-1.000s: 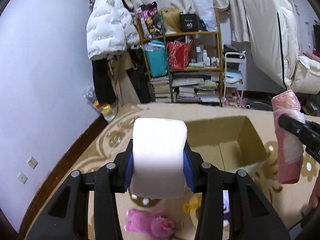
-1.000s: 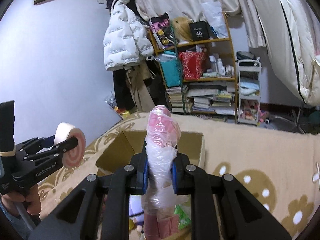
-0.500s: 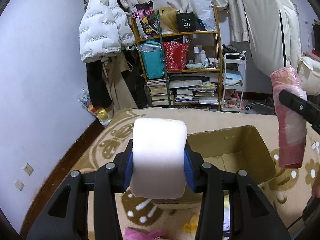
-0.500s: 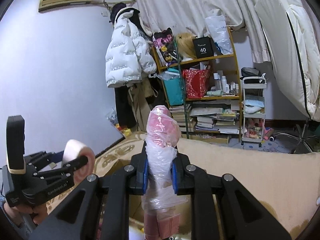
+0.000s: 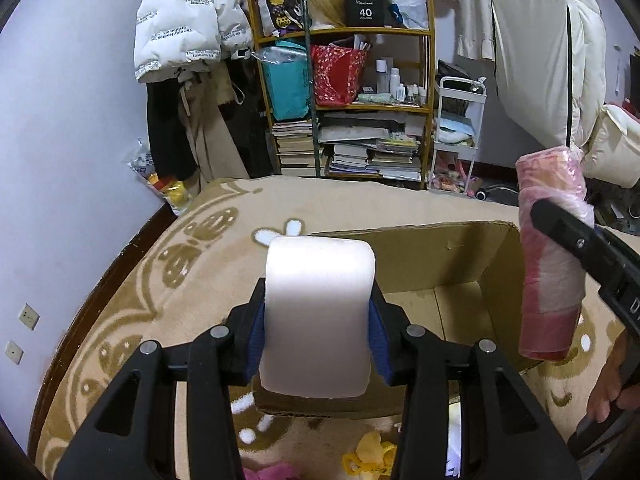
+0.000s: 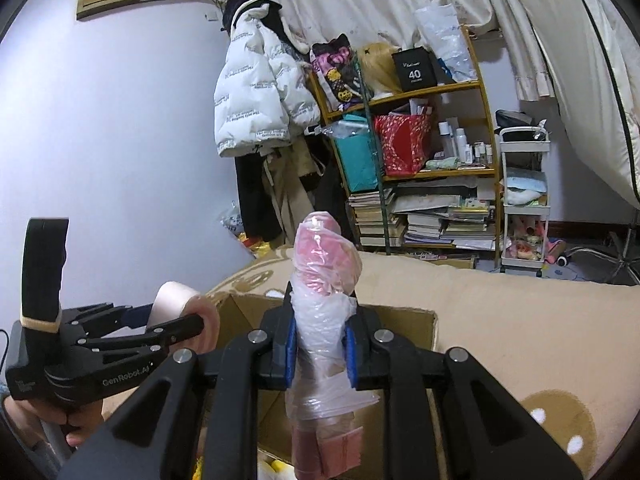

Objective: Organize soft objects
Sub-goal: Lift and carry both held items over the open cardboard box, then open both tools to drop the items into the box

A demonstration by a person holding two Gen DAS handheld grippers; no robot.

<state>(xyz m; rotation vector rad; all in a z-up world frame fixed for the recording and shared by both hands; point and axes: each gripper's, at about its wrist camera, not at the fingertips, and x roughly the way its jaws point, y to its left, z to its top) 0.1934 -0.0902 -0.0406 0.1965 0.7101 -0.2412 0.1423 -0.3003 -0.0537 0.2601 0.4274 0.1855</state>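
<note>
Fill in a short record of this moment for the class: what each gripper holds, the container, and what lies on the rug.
left gripper: shut on white foam roll, held above the box's near edge
right gripper: shut on pink roll in clear plastic, upright
container: open cardboard box, visible floor bare
surface: beige patterned rug
loose items: yellow toy and pink plush near the box

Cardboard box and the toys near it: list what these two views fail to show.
- Cardboard box floor: in the left wrist view the white roll in the left tongs covers the near part; in the right wrist view the pink wrapped bundle in the right tongs hides it.
- Yellow toy and pink toy: cut off by the bottom edge and tong arms, type unreadable.
</note>
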